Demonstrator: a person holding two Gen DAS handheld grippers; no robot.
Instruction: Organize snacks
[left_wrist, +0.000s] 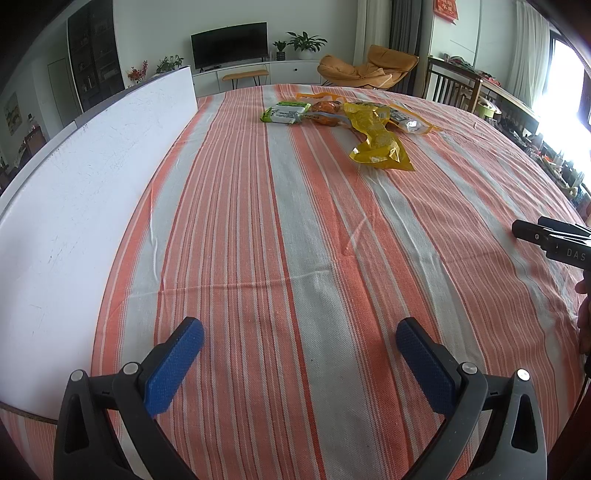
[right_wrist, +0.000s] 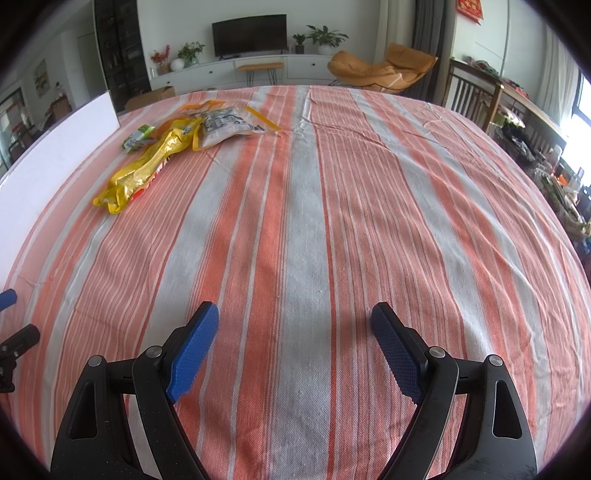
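Observation:
Several snack packets lie in a loose pile far across the striped tablecloth: a long yellow bag, a green-and-white packet, an orange snack and a clear grey-printed bag. In the right wrist view the yellow bag lies at the upper left. My left gripper is open low over bare cloth, nothing between its blue pads. My right gripper is also open over bare cloth, well short of the snacks. Its black body shows at the left view's right edge.
A white board lies along the table's left side. Behind the table stand a TV console, an orange lounge chair and a wooden chair. A cluttered shelf runs along the right.

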